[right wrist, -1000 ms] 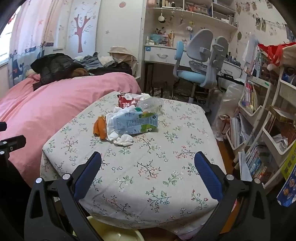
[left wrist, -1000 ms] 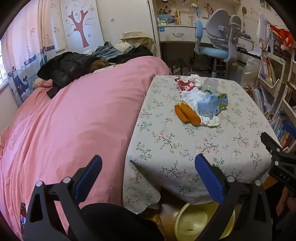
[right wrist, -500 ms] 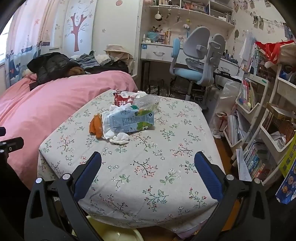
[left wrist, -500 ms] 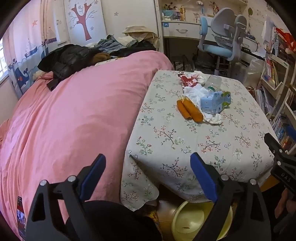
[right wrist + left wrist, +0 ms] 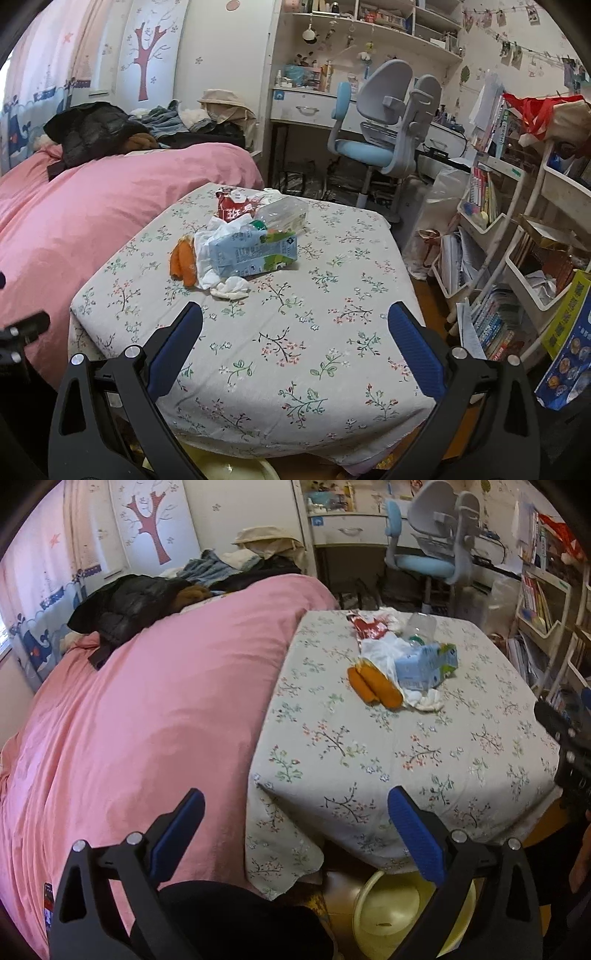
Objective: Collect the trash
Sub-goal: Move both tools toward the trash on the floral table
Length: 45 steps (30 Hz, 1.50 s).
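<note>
Two hand-held grippers hang at the near edge of the worktop (image 5: 280, 332), which wears a floral cloth. The left hand-held gripper (image 5: 295, 830) has its blue fingers spread wide apart with nothing between them, and it sits over the near left corner, beside the pink bed (image 5: 147, 701). The right hand-held gripper (image 5: 295, 343) is likewise spread wide and holds nothing.

Trash lies in one heap toward the far side of the worktop, well apart from both grippers. A light blue carton (image 5: 251, 253) lies on its side, touching crumpled white tissue (image 5: 231, 288). Just to its left lie two orange pieces (image 5: 181, 263) side by side. Behind the carton lie a clear plastic bottle (image 5: 282, 215) and a red wrapper (image 5: 231, 206). A pale yellow basin (image 5: 399, 908) sits on the floor under the near edge.
</note>
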Motion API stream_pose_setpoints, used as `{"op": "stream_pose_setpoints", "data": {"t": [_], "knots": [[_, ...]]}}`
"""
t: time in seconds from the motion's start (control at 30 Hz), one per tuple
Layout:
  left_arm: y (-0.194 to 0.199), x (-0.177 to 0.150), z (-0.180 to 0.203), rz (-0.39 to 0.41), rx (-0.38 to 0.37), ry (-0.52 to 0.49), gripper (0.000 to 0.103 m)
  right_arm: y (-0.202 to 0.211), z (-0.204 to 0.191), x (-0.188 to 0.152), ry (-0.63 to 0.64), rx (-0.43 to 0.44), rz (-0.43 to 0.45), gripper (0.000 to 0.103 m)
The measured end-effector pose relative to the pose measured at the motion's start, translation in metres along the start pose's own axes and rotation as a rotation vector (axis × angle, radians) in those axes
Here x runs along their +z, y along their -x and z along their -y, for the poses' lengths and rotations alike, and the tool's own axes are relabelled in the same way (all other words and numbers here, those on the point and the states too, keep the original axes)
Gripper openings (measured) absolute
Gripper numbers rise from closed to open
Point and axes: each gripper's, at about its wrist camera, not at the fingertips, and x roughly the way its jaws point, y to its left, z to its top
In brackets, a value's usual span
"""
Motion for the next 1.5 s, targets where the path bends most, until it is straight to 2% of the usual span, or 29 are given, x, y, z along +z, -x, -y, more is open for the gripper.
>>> {"op": "stream_pose_setpoints", "data": {"t": [0.63,1.27,1.5], "knots": [[0.0,0.0,0.004,0.001,-0.032,0.017,0.096,0.0,0.014,0.003,-0.033,-0.021,-0.018,0.097],[-0.003,0.009,0.015,-0.005,-0.019,-0.007,0.096,-0.004,0.007,0.001,-0.035,0.007,-0.034,0.097],[-0.009,0.016,0.018,-0.009,-0.045,-0.005,0.096,-0.015,0.006,-0.001,-0.032,0.003,-0.052,0.097]]}}
